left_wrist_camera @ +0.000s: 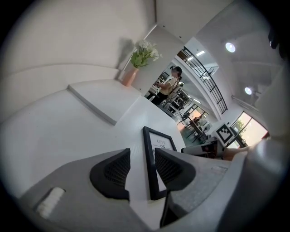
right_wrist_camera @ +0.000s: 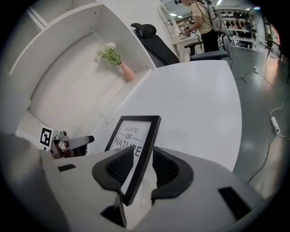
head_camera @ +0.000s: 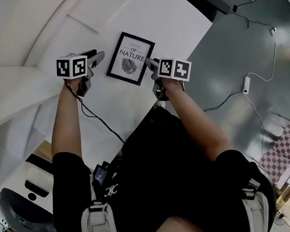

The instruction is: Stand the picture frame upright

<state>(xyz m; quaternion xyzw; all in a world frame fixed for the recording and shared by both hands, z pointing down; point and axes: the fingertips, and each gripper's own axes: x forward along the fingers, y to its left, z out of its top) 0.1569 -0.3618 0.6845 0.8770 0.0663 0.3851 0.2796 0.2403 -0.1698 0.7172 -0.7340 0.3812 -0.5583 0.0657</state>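
Observation:
The black picture frame [head_camera: 130, 58] with a "LOVE OF NATURE" print lies on the white table [head_camera: 171, 9] between my two grippers. My left gripper [head_camera: 100, 55] is at its left edge. In the left gripper view the frame's border [left_wrist_camera: 149, 172] runs between the jaws of the left gripper [left_wrist_camera: 142, 170], with white table showing beside it, so the jaws stand open. My right gripper [head_camera: 150, 62] is at the frame's right edge. In the right gripper view the right gripper [right_wrist_camera: 143, 165] has its pads close against the frame [right_wrist_camera: 133, 133], which looks tilted up.
A pink vase of white flowers [left_wrist_camera: 131, 74] stands at the back wall next to a raised white slab [left_wrist_camera: 102, 97]. The table's edge drops to a grey floor with a cable and a white plug block [head_camera: 245, 85]. A person [left_wrist_camera: 170, 86] stands far behind.

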